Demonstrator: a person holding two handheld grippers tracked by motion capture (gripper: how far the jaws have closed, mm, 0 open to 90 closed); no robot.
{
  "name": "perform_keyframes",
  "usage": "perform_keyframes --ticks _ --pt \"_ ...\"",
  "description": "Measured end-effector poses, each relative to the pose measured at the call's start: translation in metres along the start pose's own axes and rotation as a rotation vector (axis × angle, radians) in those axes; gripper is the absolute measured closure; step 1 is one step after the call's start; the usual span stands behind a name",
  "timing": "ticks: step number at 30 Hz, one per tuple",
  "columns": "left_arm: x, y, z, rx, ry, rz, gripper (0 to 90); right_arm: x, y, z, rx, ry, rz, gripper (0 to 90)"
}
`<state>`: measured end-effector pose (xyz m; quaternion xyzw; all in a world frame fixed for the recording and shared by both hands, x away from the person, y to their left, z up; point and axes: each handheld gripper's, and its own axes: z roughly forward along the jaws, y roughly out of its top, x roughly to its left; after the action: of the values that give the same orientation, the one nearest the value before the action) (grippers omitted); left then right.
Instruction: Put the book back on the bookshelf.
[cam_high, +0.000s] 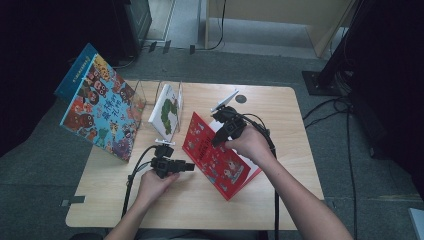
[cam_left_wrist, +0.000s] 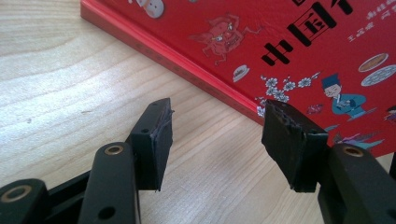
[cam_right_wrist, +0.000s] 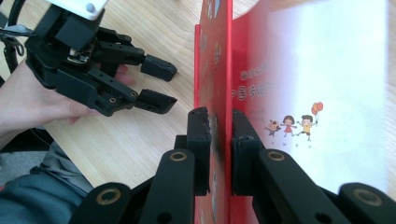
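Keep your right gripper (cam_right_wrist: 220, 140) pinched narrow on the lifted front cover of the red illustrated hardcover book (cam_high: 218, 155) lying mid-table, and slide your empty, wide-open left gripper (cam_left_wrist: 224, 140) under its spine edge.

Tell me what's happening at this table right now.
A person works two handheld grippers on a red picture book lying on the wooden table. The right gripper straddles the book's raised front cover. The left gripper waits open beside the book's edge, holding nothing. Two more books stand at the rack behind.
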<state>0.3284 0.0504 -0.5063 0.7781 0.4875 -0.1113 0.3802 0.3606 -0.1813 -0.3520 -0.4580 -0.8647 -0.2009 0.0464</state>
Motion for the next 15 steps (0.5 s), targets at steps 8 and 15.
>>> perform_keyframes --ticks 8,15 --pt "-0.001 0.000 0.000 0.001 -0.001 0.002 43.3 0.004 0.001 0.002 0.015 -0.023 -0.018 75.0" --pt "0.000 0.000 0.000 -0.001 0.002 0.004 43.2 0.004 0.006 0.015 0.041 0.018 -0.012 87.0"
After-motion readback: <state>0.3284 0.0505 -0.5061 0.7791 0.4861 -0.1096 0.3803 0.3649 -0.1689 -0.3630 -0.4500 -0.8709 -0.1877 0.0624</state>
